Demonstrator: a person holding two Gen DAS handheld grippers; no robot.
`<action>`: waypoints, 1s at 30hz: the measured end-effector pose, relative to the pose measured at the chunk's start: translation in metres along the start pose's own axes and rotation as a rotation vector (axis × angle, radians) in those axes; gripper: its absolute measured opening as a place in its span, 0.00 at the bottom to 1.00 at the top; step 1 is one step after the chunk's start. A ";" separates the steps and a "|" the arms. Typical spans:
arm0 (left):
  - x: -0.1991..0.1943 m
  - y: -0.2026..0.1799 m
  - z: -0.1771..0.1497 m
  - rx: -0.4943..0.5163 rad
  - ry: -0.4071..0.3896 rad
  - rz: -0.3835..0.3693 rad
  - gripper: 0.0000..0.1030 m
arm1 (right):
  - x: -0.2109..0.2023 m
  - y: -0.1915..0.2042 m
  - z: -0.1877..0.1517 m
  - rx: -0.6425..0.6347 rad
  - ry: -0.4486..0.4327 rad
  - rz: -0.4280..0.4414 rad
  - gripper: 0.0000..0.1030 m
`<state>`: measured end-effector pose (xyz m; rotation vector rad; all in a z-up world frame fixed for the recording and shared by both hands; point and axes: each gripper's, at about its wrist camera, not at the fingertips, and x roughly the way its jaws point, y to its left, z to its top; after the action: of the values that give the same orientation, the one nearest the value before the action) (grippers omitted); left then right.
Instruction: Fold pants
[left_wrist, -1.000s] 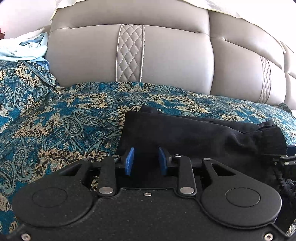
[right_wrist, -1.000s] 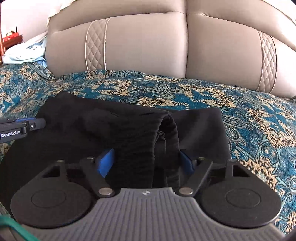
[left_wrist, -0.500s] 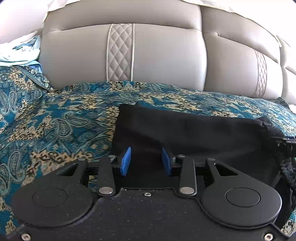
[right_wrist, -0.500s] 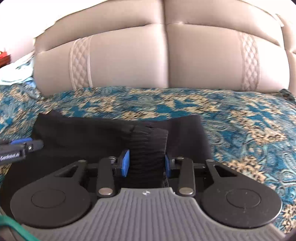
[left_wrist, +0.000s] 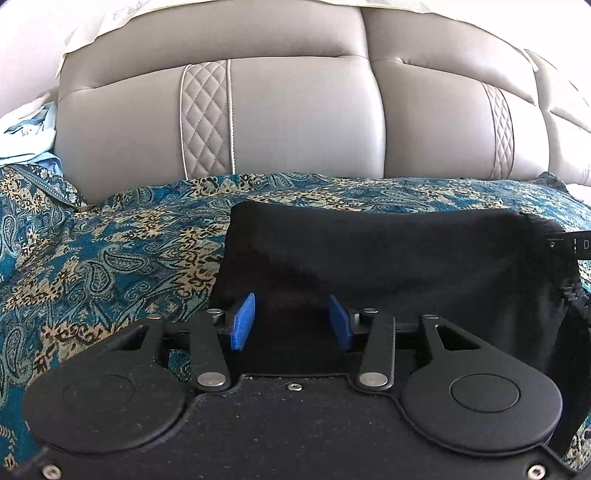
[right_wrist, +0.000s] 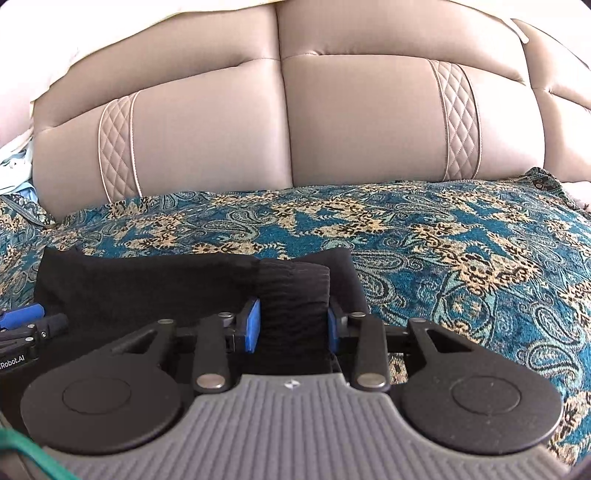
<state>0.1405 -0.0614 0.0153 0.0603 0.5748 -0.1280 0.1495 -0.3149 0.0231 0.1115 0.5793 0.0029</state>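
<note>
Black pants (left_wrist: 388, 258) lie folded on a teal paisley bedspread (left_wrist: 110, 258). My left gripper (left_wrist: 291, 322) is low over their left end. Its jaws are opening; black cloth lies between the blue pads (left_wrist: 243, 321), which stand apart from it. My right gripper (right_wrist: 292, 325) is shut on the ribbed waistband (right_wrist: 293, 291) at the right end of the pants (right_wrist: 147, 284), with the bunched cloth pinched between the pads. The right gripper's tip (left_wrist: 570, 244) shows at the edge of the left wrist view. The left gripper (right_wrist: 26, 325) shows at the left of the right wrist view.
A padded grey-beige headboard (left_wrist: 295, 118) with quilted strips rises just behind the bedspread. Light blue cloth (left_wrist: 33, 147) is heaped at the far left. The bedspread (right_wrist: 461, 258) stretches bare to the right of the pants. A green cord (right_wrist: 33, 454) crosses the near left corner.
The right jaws have closed onto the waistband, which was loose between them a second ago. The left jaws have spread wider. Both grippers have shifted across the bed, and the pants now lie flatter.
</note>
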 end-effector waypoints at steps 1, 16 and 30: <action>0.001 0.000 0.001 -0.001 0.000 -0.001 0.43 | 0.000 0.000 0.000 -0.002 -0.002 0.000 0.38; 0.008 0.001 0.009 0.003 -0.029 -0.032 0.47 | 0.004 -0.003 0.006 0.001 -0.019 -0.014 0.39; 0.065 0.009 0.045 -0.014 -0.015 -0.019 0.23 | 0.011 -0.007 0.003 -0.010 0.004 -0.033 0.58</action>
<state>0.2198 -0.0632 0.0180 0.0406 0.5613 -0.1432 0.1599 -0.3222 0.0193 0.0920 0.5853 -0.0255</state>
